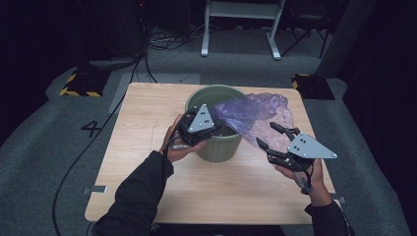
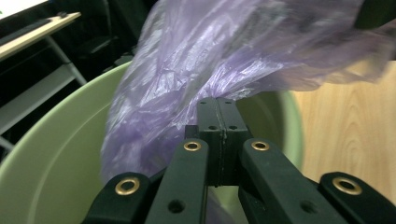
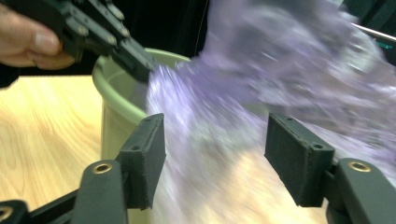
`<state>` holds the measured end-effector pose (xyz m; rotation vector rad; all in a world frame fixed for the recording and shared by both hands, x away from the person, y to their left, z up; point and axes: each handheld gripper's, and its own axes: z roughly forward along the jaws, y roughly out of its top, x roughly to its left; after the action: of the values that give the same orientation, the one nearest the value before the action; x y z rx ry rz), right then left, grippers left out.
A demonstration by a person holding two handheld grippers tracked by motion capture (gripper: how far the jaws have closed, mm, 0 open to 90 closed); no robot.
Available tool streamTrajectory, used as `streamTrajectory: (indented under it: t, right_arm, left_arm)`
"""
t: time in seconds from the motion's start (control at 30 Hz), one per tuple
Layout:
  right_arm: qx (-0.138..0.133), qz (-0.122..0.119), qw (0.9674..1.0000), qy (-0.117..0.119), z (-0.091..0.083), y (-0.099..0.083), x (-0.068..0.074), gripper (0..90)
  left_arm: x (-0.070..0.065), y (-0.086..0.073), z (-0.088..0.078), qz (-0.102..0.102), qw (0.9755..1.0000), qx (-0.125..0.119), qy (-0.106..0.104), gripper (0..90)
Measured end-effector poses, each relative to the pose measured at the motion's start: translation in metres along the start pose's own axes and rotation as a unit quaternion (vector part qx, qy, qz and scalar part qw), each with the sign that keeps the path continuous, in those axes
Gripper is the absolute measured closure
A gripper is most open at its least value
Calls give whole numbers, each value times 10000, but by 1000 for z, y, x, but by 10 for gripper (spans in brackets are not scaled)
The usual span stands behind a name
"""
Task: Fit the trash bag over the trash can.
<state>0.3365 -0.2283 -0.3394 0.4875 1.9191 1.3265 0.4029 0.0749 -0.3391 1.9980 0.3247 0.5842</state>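
Bin: a pale green plastic bin stands upright on the far half of the worktop, slightly right of its middle.
Bag: a thin purple plastic bag reaches from inside the bin's mouth over its right rim and spreads out above the worktop's far right part.
Left tongs: the left tongs sit at the bin's near rim with jaws pressed together, pinching a gathered fold of the bag; the left gripper view shows the film bunched at the tips.
Right tongs: the right tongs hover just right of the bin, jaws spread, with bag film between them; the pads are not pressing on it. That film is blurred in the right gripper view.
Edges: the bag's far side lies close to the worktop's right edge.
Open room: the left side and the near strip of the worktop lie bare around the forearms.
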Motion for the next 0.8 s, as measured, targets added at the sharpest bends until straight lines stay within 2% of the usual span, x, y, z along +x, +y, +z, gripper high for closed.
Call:
streamTrajectory:
  t: [0.13, 0.33, 0.53, 0.63, 0.7, 0.77, 0.8]
  right_arm:
    - [145, -36, 9998, 125, -4, -3, -2, 346]
    - [133, 22, 9997, 213, -12, -5, -9, 329]
    - [-19, 244, 9996, 111, -21, -6, -16, 281]
    - [120, 389, 9989, 237, -14, -11, -17, 260]
    - [230, 348, 9986, 340, -8, -14, -15, 299]
    - [189, 254, 9986, 415, -5, -15, -10, 441]
    - [128, 227, 9985, 488, -5, -14, -8, 495]
  left_arm:
    - [8, -8, -8, -110, 9999, 3, 87, 899]
    - [16, -16, -18, -172, 9997, -38, 197, 898]
    - [21, -26, -29, -281, 9991, -144, 279, 897]
    - [21, -31, -32, -320, 9990, -179, 274, 877]
    - [22, -34, -33, -389, 9987, -224, 238, 841]
    - [21, -36, -34, -471, 9980, -276, 334, 740]
    - [21, -36, -35, -515, 9976, -336, 312, 679]
